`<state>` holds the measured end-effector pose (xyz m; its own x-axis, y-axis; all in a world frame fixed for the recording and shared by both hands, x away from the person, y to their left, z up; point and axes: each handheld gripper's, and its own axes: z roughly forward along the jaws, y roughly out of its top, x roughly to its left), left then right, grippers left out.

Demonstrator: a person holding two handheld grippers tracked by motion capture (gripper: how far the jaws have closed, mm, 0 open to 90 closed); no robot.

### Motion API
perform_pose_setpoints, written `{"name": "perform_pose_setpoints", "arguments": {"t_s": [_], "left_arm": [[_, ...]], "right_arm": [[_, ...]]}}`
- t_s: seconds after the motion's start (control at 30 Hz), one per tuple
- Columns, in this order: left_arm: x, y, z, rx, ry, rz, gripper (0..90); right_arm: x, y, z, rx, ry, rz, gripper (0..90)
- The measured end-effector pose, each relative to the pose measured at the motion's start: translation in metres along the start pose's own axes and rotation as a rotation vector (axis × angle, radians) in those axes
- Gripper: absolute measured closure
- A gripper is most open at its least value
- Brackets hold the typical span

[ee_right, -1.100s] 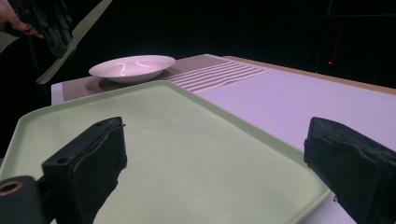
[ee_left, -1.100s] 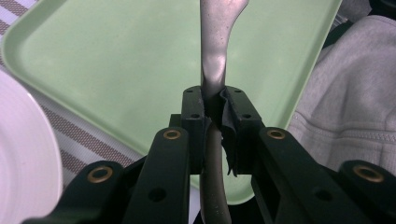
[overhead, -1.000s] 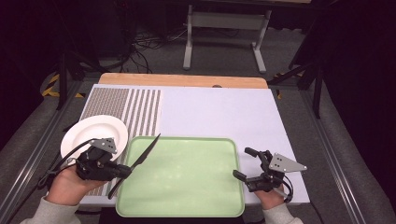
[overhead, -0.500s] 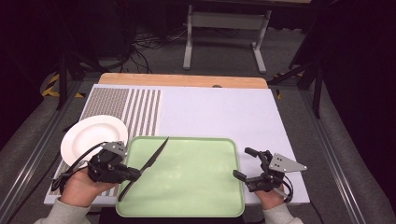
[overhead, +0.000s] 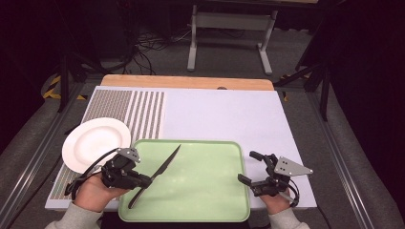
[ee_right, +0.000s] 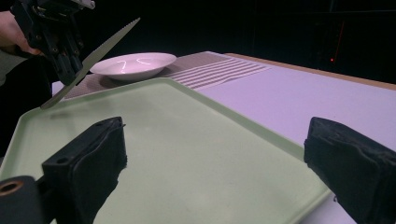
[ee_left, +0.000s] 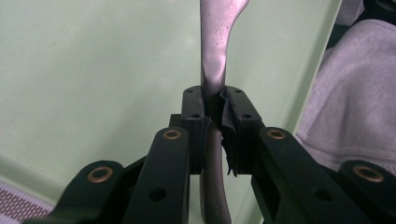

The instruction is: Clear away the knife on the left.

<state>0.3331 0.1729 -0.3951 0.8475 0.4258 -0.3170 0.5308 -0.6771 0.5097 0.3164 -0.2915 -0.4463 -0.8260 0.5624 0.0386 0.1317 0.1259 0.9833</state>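
**Fingers clamp knife over green tray**

Fingers (ee_left: pixel 194 116) of our left gripper (overhead: pixel 143 181) press tight on a table knife (overhead: pixel 157 174), pinching it partway along its length, as the left gripper view shows at close range. We hold the knife slanted above the near-left part of the pale green tray (overhead: pixel 210 200); its handle end points back towards us and dips low over the tray's near-left corner, while the serrated blade rises towards the far side. From the right gripper view the knife (ee_right: pixel 88 60) hangs clear of the tray surface.

At the tray's right edge our right gripper (overhead: pixel 248 167) hovers with its jaws spread wide and nothing between them.

Just beyond the left hand (overhead: pixel 93 193), a white plate (overhead: pixel 93 143) sits at the left of the tray, partly on a striped placemat (overhead: pixel 133 109). Farther off stretches the white tabletop (overhead: pixel 224 114), ending at a wooden edge (overhead: pixel 186 82).
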Motion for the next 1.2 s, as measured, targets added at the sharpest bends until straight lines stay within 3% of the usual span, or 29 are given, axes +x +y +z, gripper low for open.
{"name": "perform_pose_setpoints", "arguments": {"t_s": [0.3,0.6,1.2], "left_arm": [[0.002,0.000,0.007,0.034,-0.003,-0.026,80.1],[0.002,0.001,0.016,0.096,0.025,-0.047,80.1],[0.007,0.001,0.028,0.150,0.054,-0.081,79.8]], "right_arm": [[0.000,0.000,0.000,-0.002,0.001,0.003,6.1],[0.000,0.000,-0.001,-0.008,0.002,0.004,6.1],[0.000,0.001,-0.001,-0.007,0.006,-0.004,6.2]]}}
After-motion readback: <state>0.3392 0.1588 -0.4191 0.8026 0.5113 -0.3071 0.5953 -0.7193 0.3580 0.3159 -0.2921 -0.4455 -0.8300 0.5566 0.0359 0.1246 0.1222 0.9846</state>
